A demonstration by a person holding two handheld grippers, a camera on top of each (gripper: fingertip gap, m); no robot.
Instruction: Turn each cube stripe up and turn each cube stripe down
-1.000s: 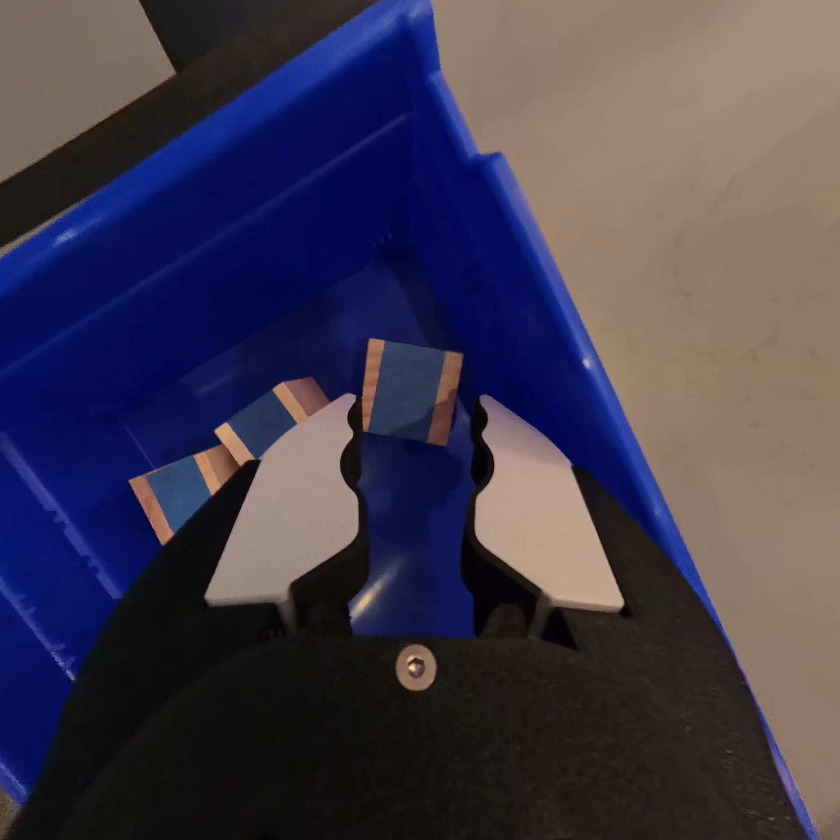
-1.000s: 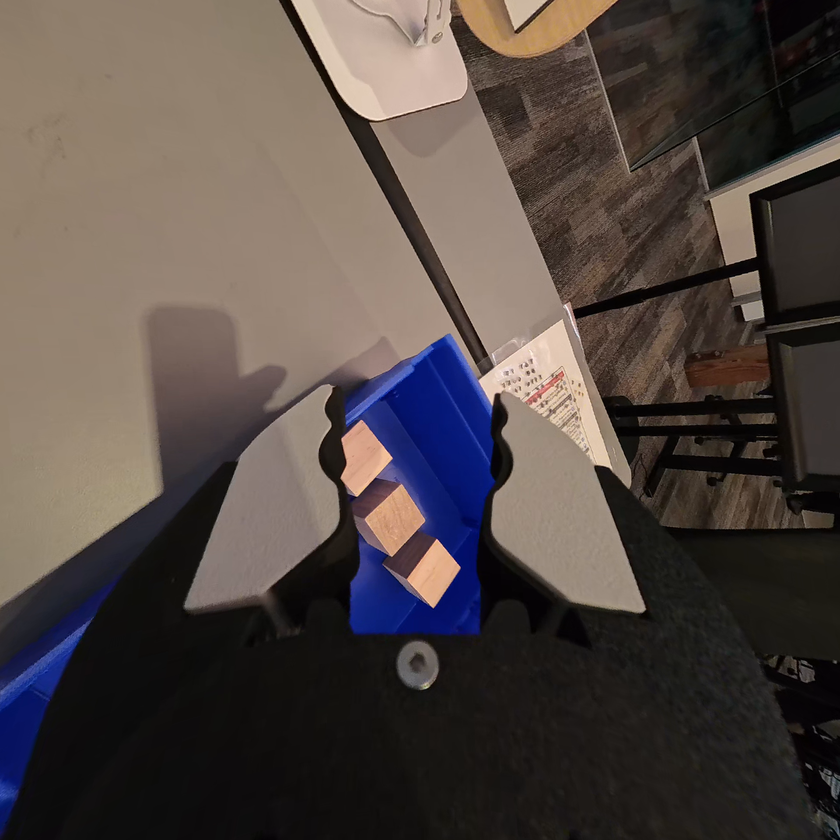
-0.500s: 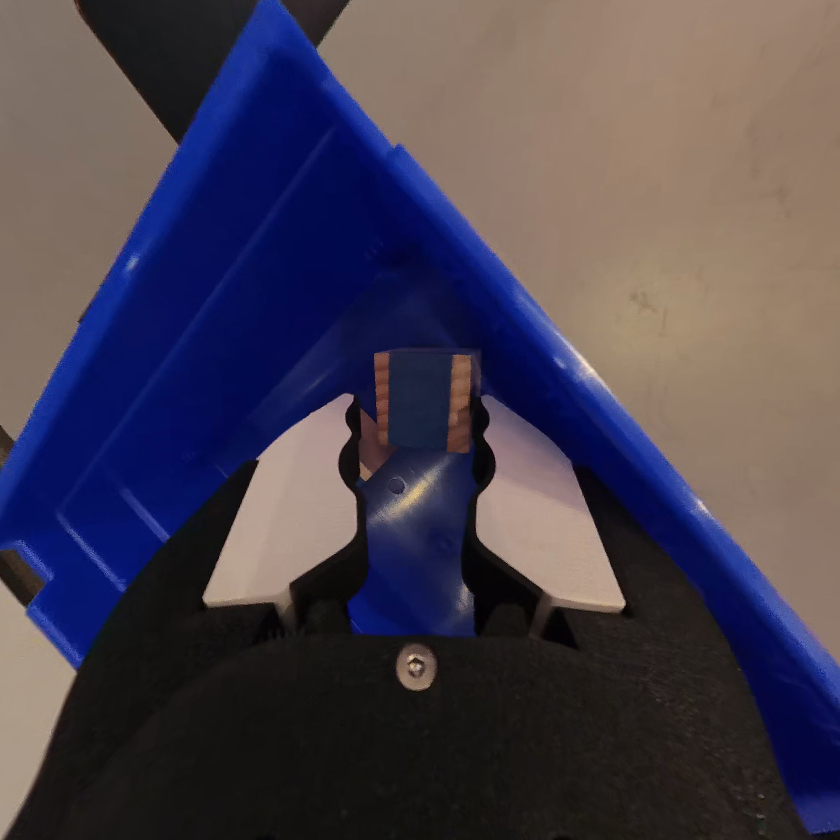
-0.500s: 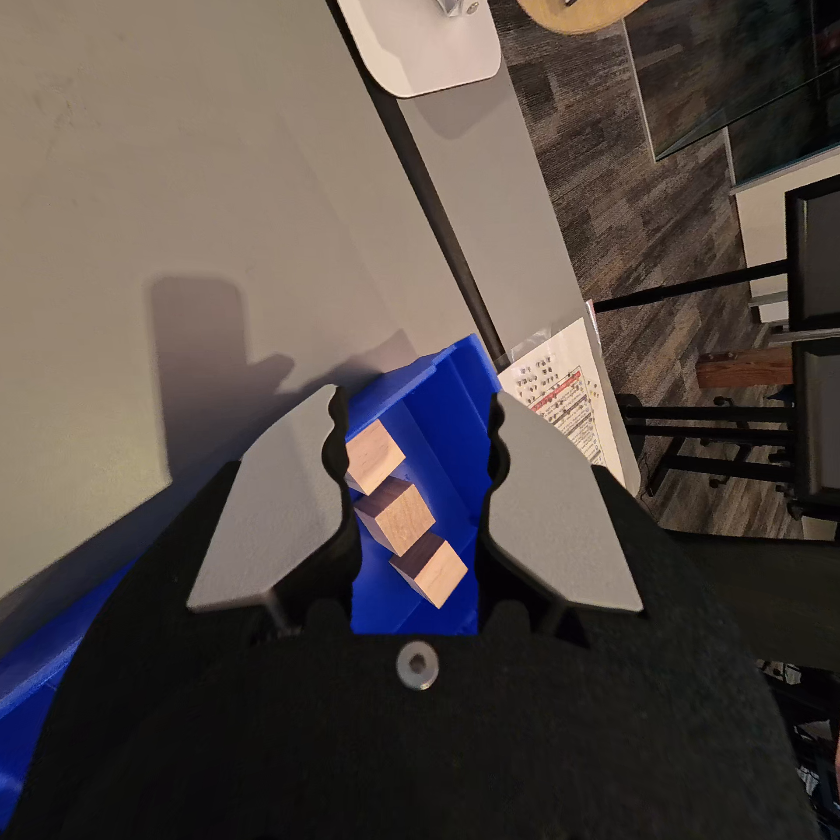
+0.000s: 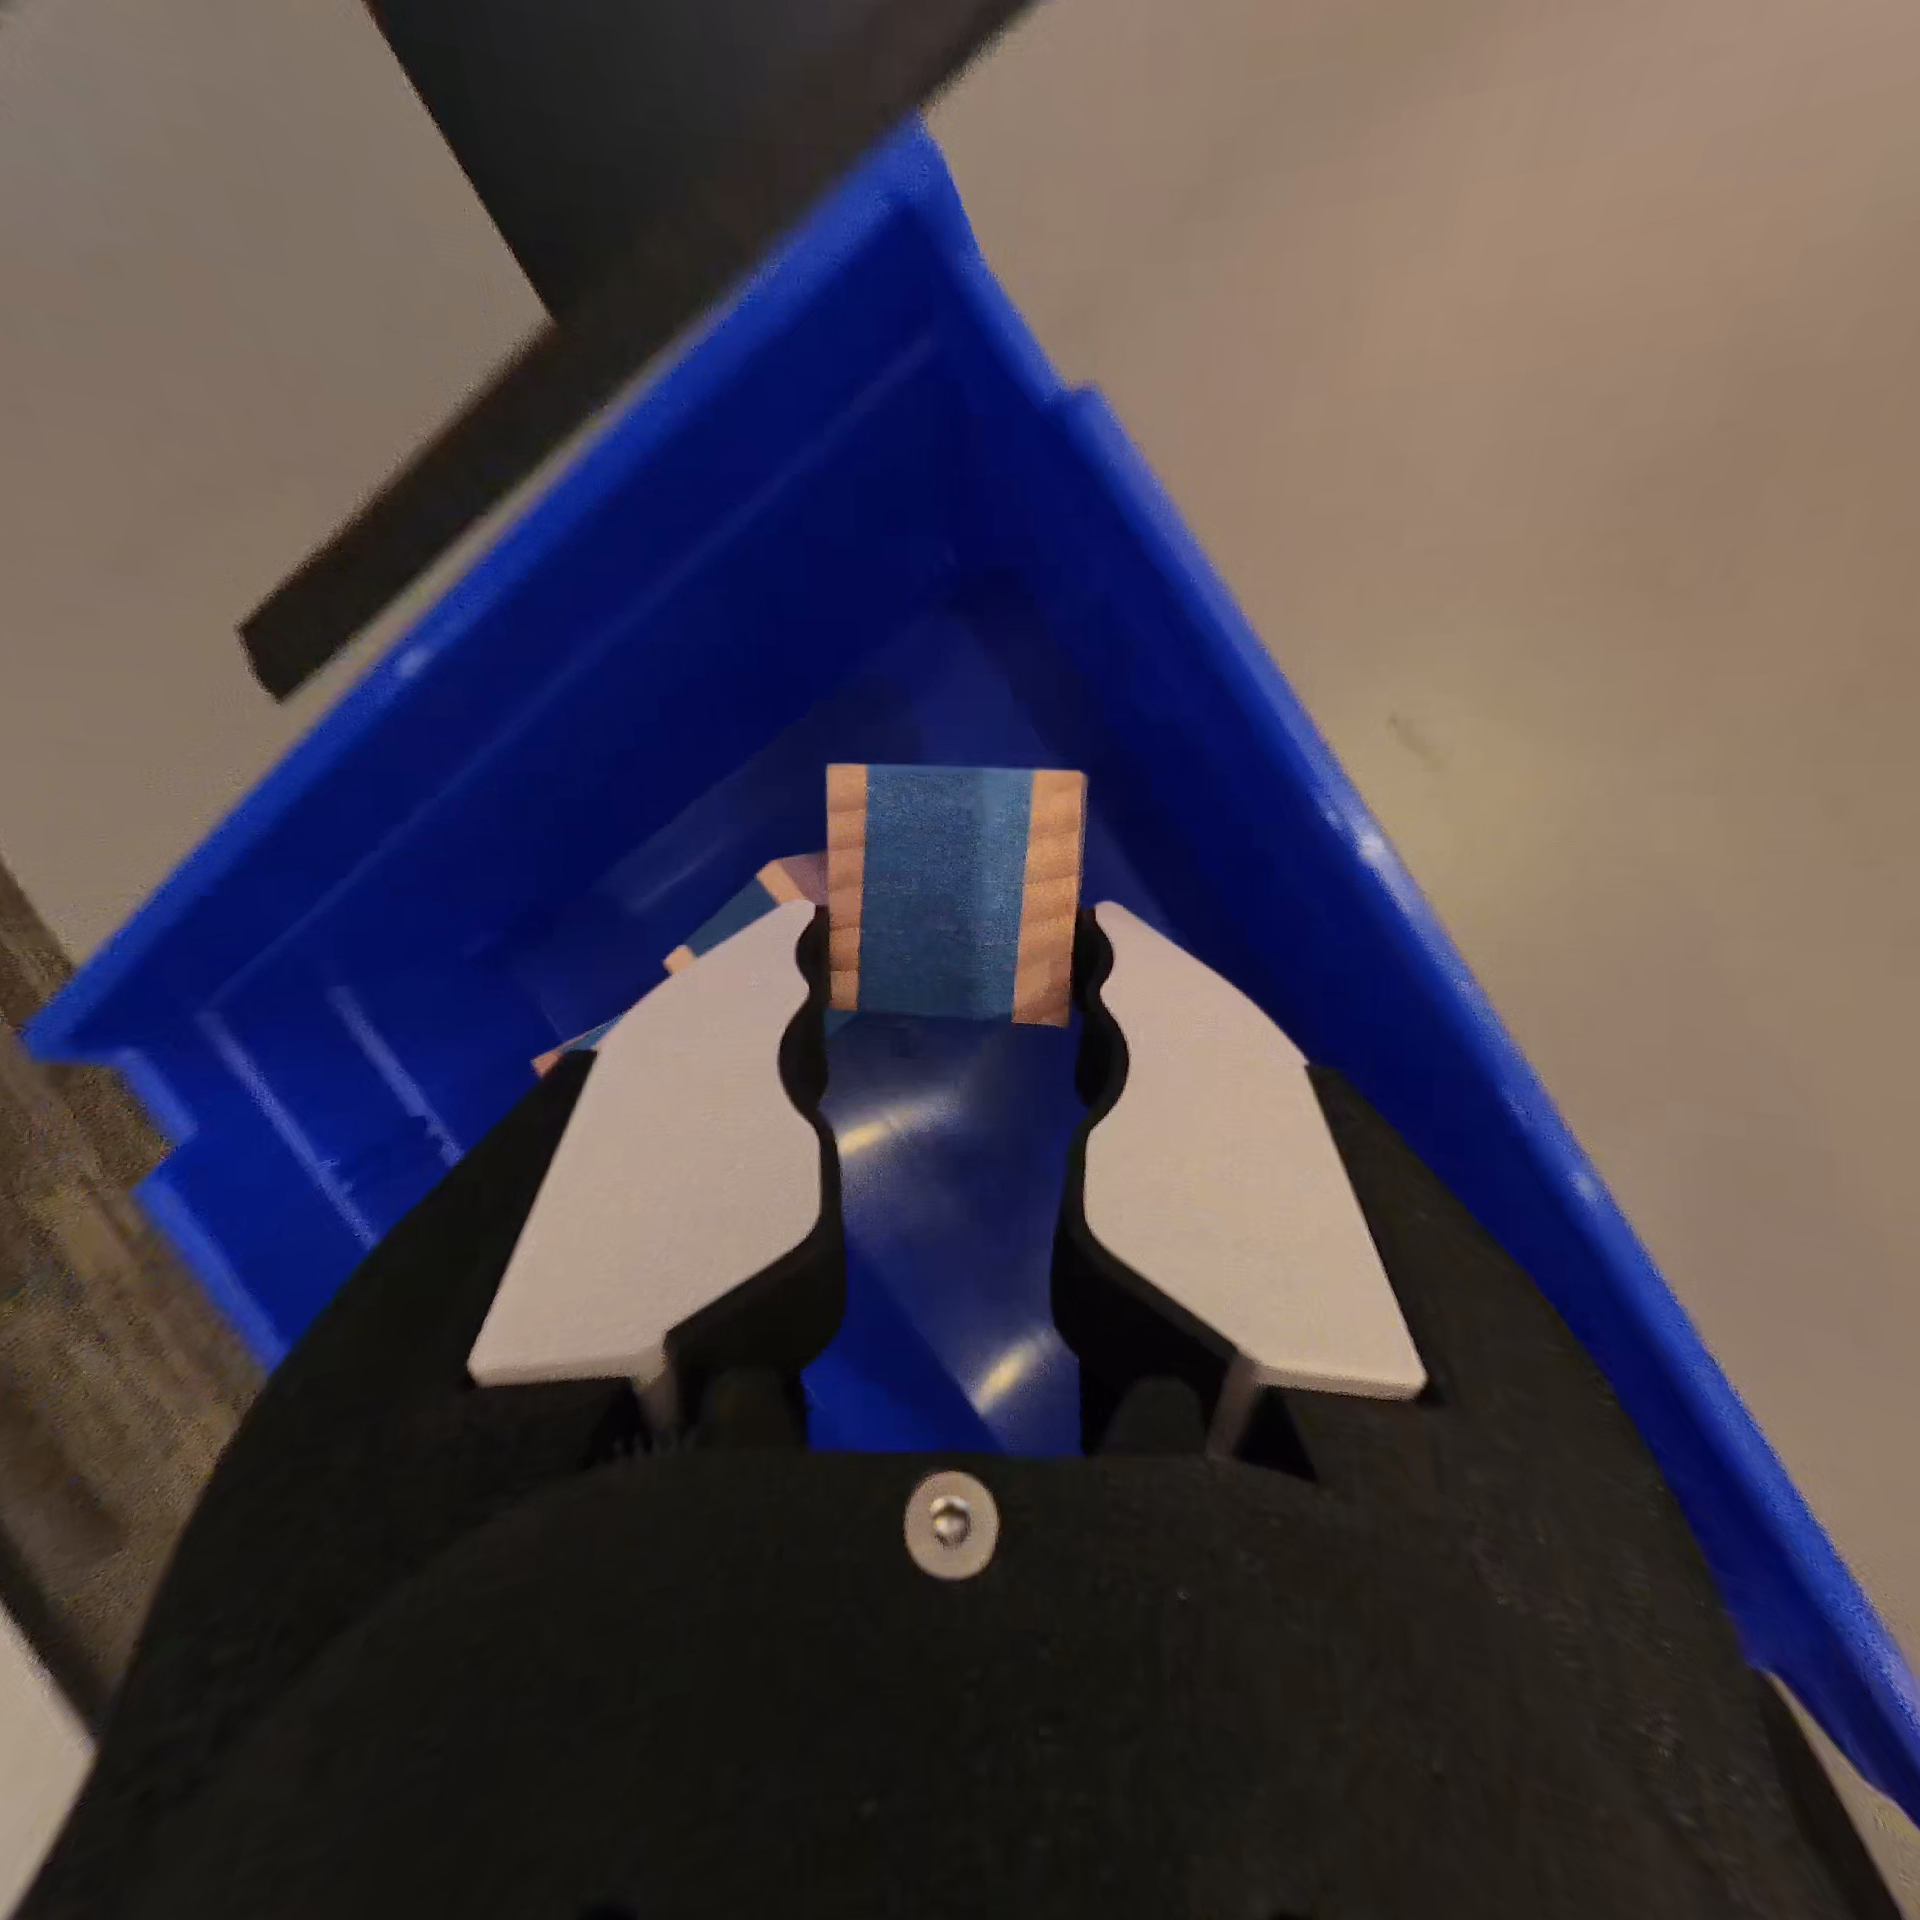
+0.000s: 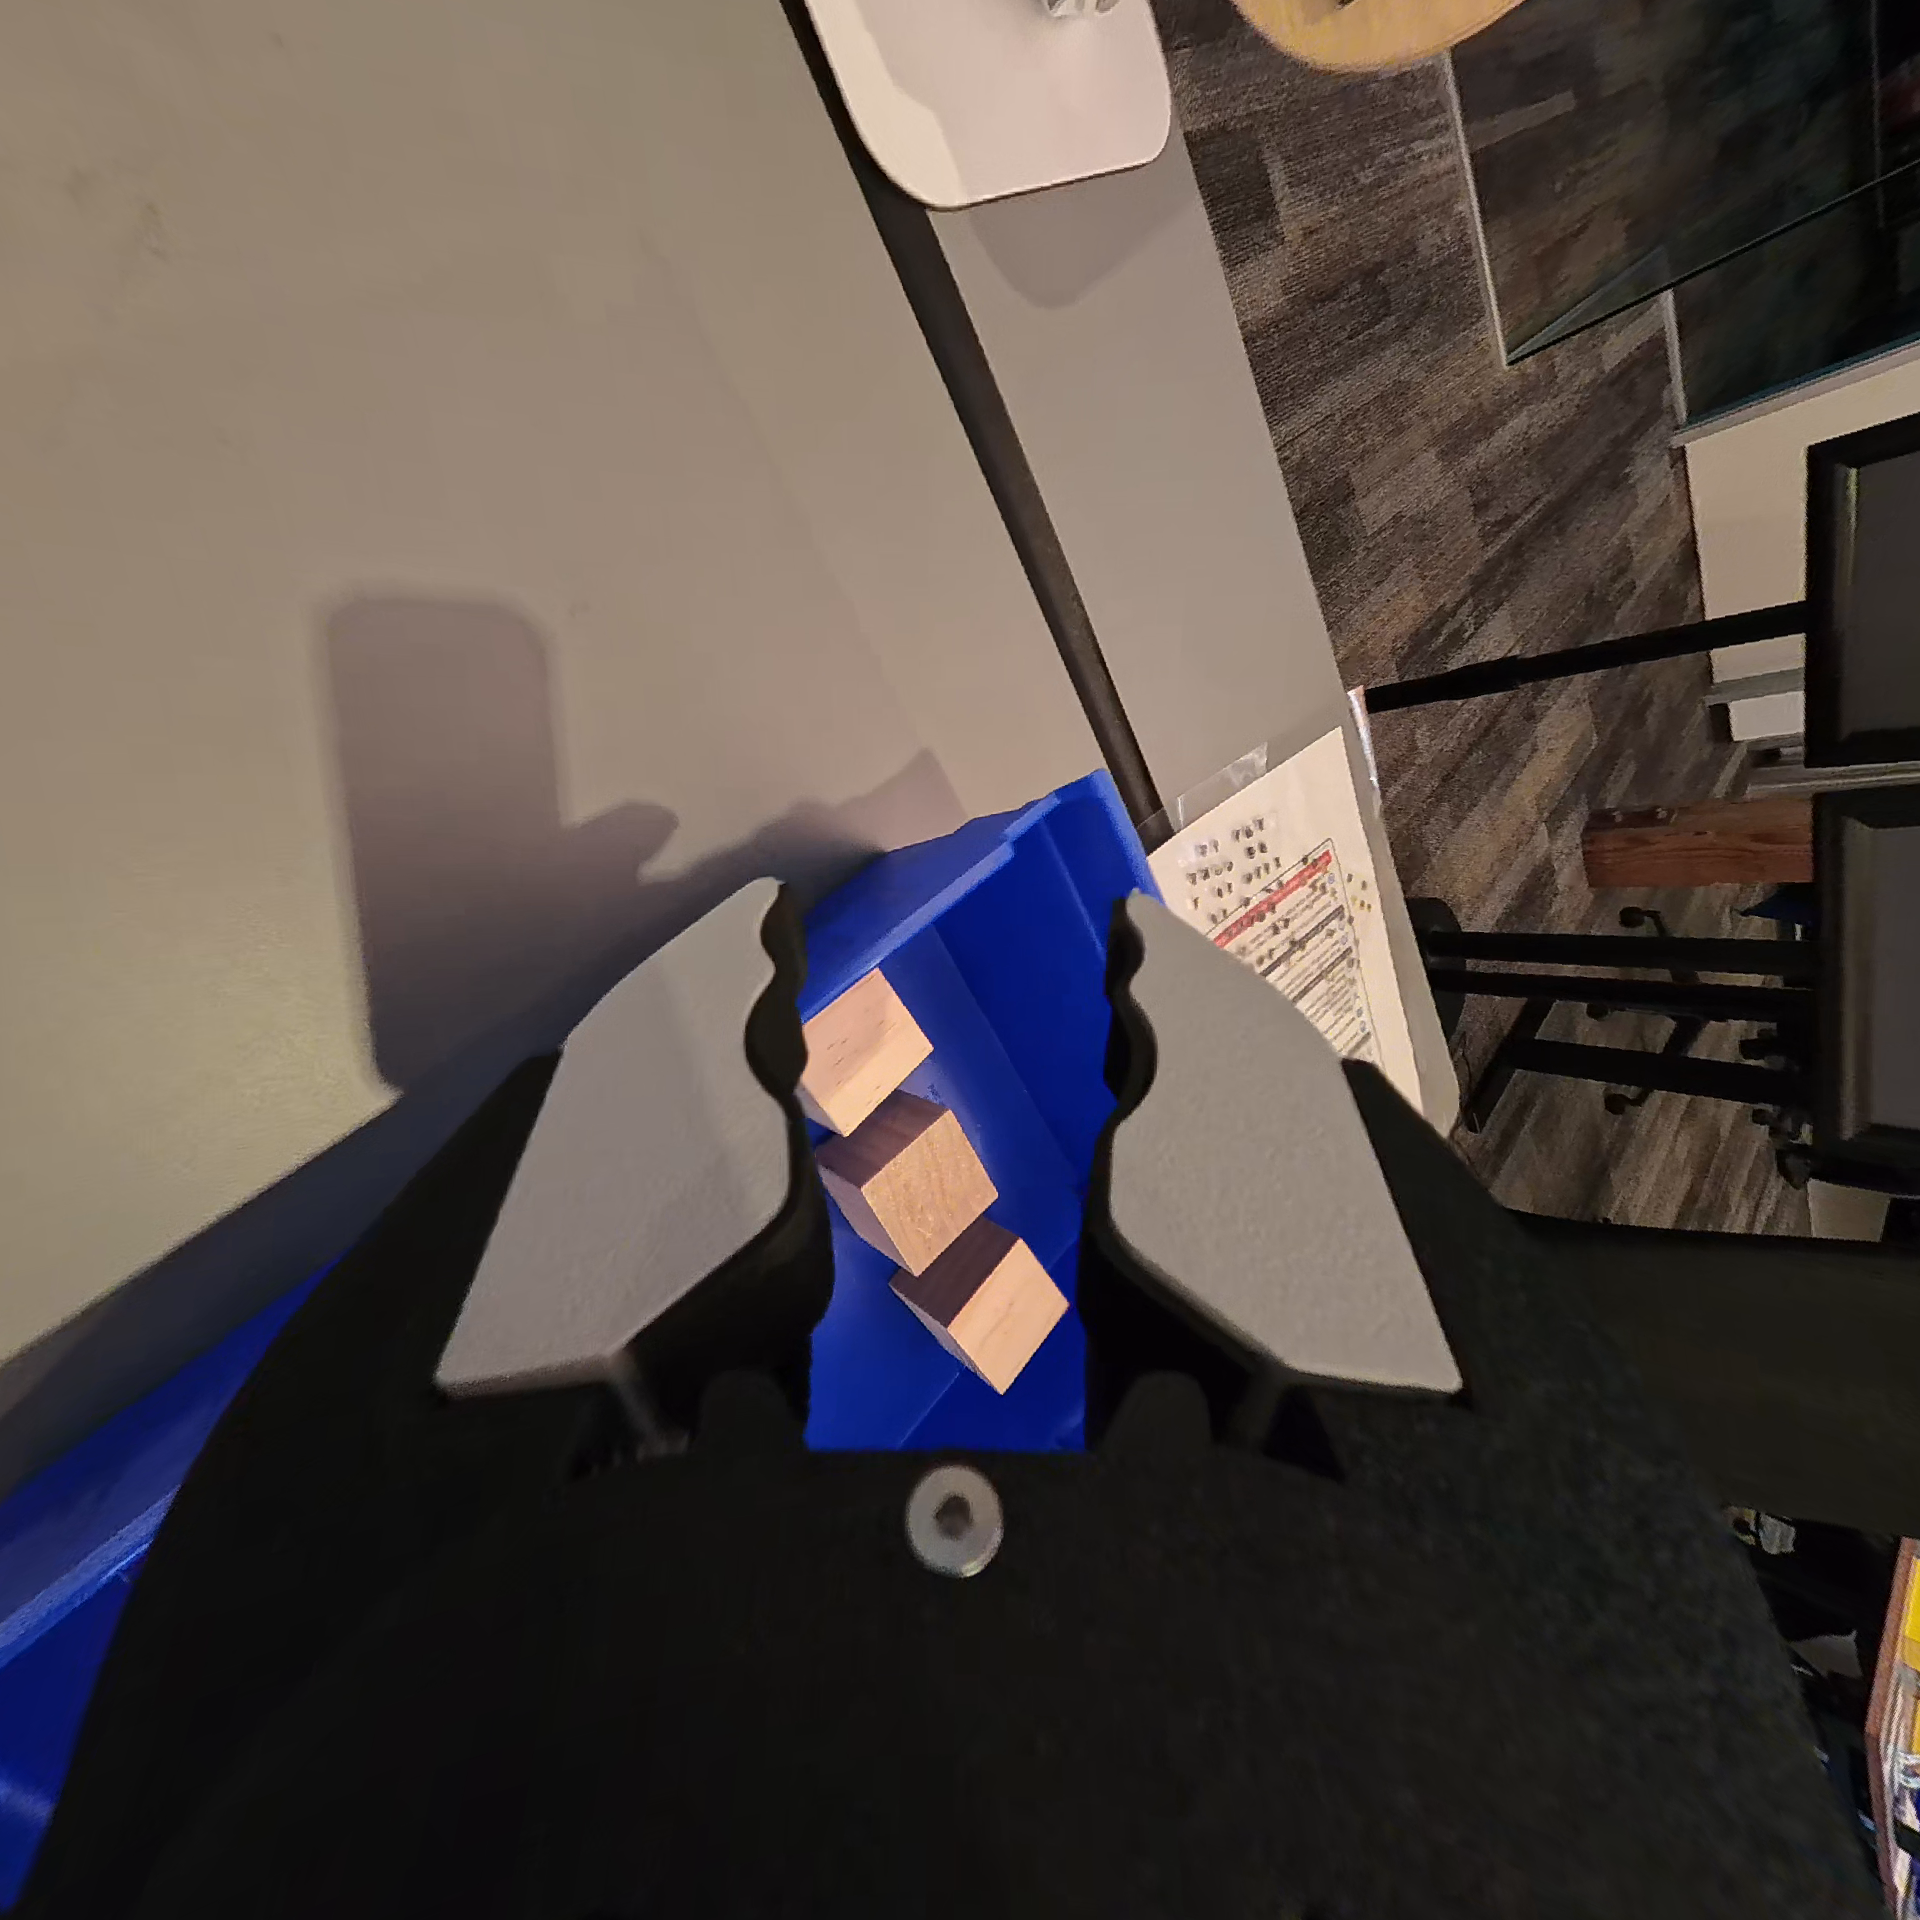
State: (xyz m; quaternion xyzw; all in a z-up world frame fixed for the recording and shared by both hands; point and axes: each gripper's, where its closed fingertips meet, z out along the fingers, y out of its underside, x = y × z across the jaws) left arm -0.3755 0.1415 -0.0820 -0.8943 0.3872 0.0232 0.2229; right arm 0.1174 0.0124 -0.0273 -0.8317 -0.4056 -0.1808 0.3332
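My left gripper [image 5: 951, 925] is shut on a wooden cube [image 5: 954, 894] with a broad blue stripe that faces the camera. It holds the cube over the floor of a blue bin [image 5: 1195, 582]. Two more striped cubes [image 5: 727, 920] peek out behind the left finger. In the right wrist view my right gripper [image 6: 951, 904] is open and empty above a blue bin [image 6: 997, 894]. Three wooden cubes lie there in a row, plain faces up: one far [image 6: 862, 1049], one in the middle [image 6: 925, 1179], one near [image 6: 997, 1314].
The bins sit on a grey table [image 6: 416, 364]. A white flat base [image 6: 997, 94] stands at the table's far edge, a printed sheet [image 6: 1288, 935] lies beside the bin, and black stands [image 6: 1621, 997] are on the carpet to the right.
My left gripper closed on the striped cube and raised it off the bin floor. The right gripper stayed open and drifted slightly over its bin.
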